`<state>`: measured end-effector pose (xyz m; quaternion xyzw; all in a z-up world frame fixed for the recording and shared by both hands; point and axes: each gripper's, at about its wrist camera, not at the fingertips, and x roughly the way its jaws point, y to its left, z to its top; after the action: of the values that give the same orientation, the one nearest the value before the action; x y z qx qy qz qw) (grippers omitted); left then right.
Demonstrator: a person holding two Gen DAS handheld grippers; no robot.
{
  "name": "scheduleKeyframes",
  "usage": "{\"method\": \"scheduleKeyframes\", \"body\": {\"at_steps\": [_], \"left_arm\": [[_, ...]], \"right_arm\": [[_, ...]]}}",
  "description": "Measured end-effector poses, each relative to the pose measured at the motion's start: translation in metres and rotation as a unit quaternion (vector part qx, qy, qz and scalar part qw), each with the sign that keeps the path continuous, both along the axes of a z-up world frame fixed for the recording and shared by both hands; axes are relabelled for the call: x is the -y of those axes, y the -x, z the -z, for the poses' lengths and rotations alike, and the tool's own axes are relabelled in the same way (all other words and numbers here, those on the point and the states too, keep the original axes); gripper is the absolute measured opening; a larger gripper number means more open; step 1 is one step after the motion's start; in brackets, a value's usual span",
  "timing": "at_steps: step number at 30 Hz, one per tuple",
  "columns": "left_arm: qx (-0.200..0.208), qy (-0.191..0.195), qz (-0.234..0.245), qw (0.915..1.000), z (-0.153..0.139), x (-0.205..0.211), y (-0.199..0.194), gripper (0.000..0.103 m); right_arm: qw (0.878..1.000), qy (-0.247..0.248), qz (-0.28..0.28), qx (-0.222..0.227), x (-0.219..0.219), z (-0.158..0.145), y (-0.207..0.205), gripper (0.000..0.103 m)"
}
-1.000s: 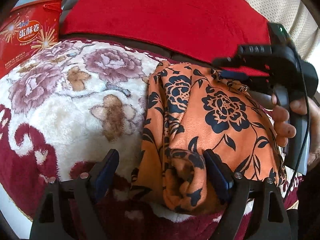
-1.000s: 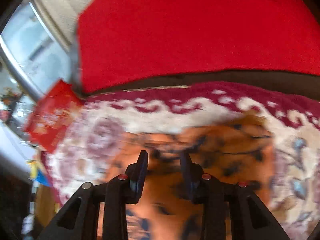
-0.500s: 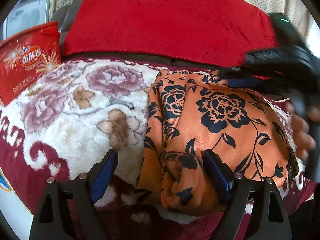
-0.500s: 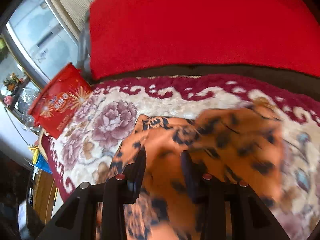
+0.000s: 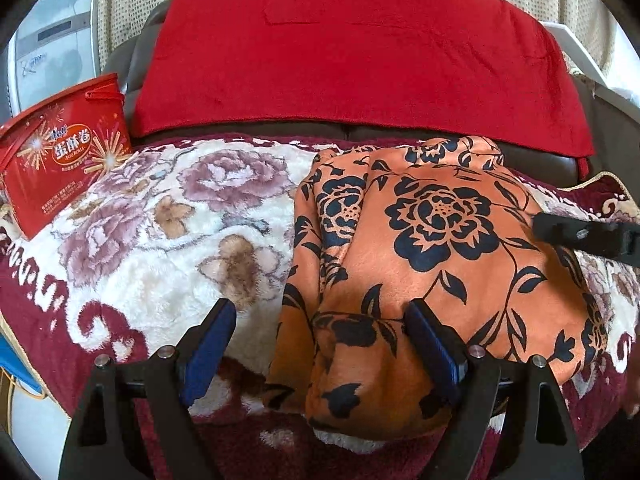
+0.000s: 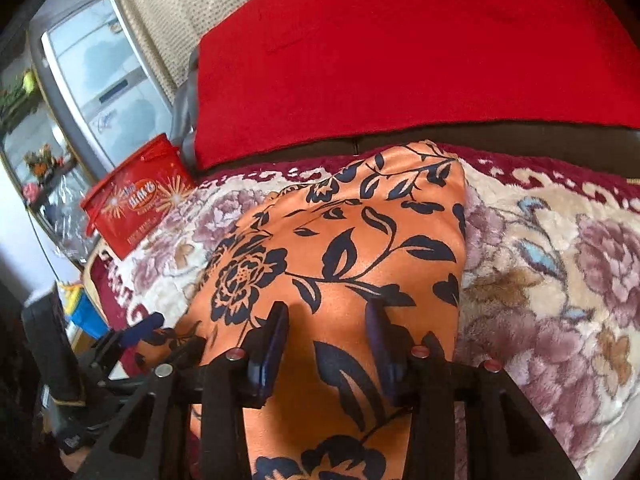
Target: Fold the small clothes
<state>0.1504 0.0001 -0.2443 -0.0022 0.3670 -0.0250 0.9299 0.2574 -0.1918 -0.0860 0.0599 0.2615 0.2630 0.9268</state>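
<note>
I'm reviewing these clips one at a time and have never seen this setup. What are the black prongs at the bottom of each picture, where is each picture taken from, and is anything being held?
No robot here: a person carries a hand-held two-finger tool in each hand, each with a camera looking along its fingers. The prongs are those fingers.

One picture looks from the left tool, the other from the right tool.

An orange garment with black flowers lies partly folded on a plush floral blanket. Behind it is a red cushion, and a red snack box stands at the blanket's edge.

The left tool is wide open, a bunched fold between its fingers, unpinched. The right tool's jaws have just been opening above flat cloth. Nothing is held.
</note>
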Motion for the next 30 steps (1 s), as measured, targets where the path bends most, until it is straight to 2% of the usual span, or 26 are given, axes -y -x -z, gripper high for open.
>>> {"method": "scheduleKeyframes", "body": {"at_steps": [4,9,14,18,20,21,22,23,25,27,30], "left_arm": [[0.002,-0.013,-0.003,0.9999,-0.001,0.004,0.002,0.087],[0.003,-0.033,-0.005,0.9994,-0.003,0.01,0.004,0.087],[0.014,-0.069,-0.006,0.9975,-0.007,0.016,0.006,0.087],[0.019,-0.077,-0.009,0.9968,-0.014,0.018,0.01,0.087],[0.03,-0.084,-0.014,0.9959,-0.022,0.019,0.013,0.087],[0.037,-0.088,-0.017,0.9953,-0.026,0.019,0.014,0.087],[0.046,-0.094,-0.021,0.9943,-0.032,0.019,0.016,0.087],[0.051,-0.099,-0.025,0.9935,-0.037,0.018,0.017,0.088],[0.059,-0.107,-0.036,0.9918,-0.049,0.016,0.018,0.09],[0.066,-0.108,-0.048,0.9907,-0.062,0.012,0.021,0.09],[0.079,-0.104,-0.068,0.9891,-0.084,0.005,0.028,0.092]], "right_arm": [[1.0,-0.014,0.005,0.015,0.015,-0.007,0.019,0.044],[1.0,0.005,-0.004,0.008,0.017,0.022,0.019,0.045],[1.0,-0.022,-0.008,0.008,0.027,0.014,0.025,0.045],[0.999,-0.036,-0.002,0.018,0.039,0.01,0.035,0.045],[0.999,-0.043,-0.004,0.025,0.043,0.008,0.04,0.051],[0.999,-0.042,-0.003,0.018,0.043,0.01,0.039,0.061],[0.999,-0.033,-0.005,-0.01,0.041,0.016,0.031,0.068],[0.999,-0.018,-0.008,-0.037,0.036,0.024,0.024,0.068],[0.999,-0.002,0.001,-0.051,0.032,0.032,0.02,0.068],[0.999,-0.019,-0.001,-0.04,0.038,0.024,0.026,0.068],[0.999,-0.04,-0.001,0.019,0.051,0.006,0.047,0.068]]}}
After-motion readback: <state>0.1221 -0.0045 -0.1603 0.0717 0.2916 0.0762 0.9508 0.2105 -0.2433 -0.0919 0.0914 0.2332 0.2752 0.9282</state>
